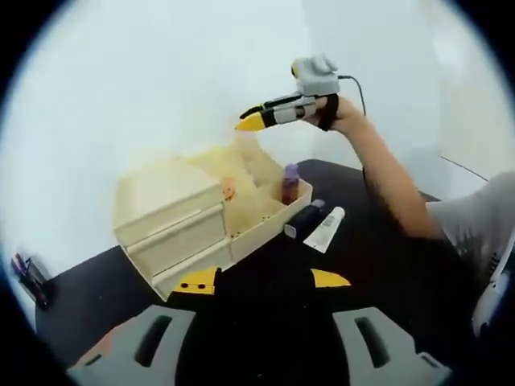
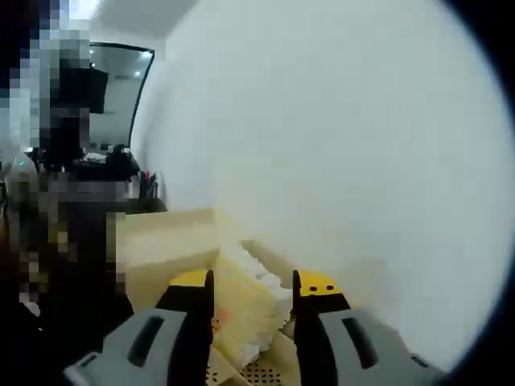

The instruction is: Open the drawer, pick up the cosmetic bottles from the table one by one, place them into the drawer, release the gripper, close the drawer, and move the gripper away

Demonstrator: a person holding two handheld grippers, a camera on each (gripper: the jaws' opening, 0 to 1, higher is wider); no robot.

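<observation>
Bottle [image 1: 290,184] upright in organizer tray [image 1: 256,217]

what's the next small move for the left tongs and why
Probably ease the left tongs forward to the closed drawers of the beige organizer. The jaws are apart and empty, and the bottles lie on the black table.

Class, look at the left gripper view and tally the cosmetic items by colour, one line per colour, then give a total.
Purple-capped bottle, standing in the organiser's open tray: 1
Dark tube, lying on the table: 1
White tube, lying on the table: 1
Total: 3
</observation>
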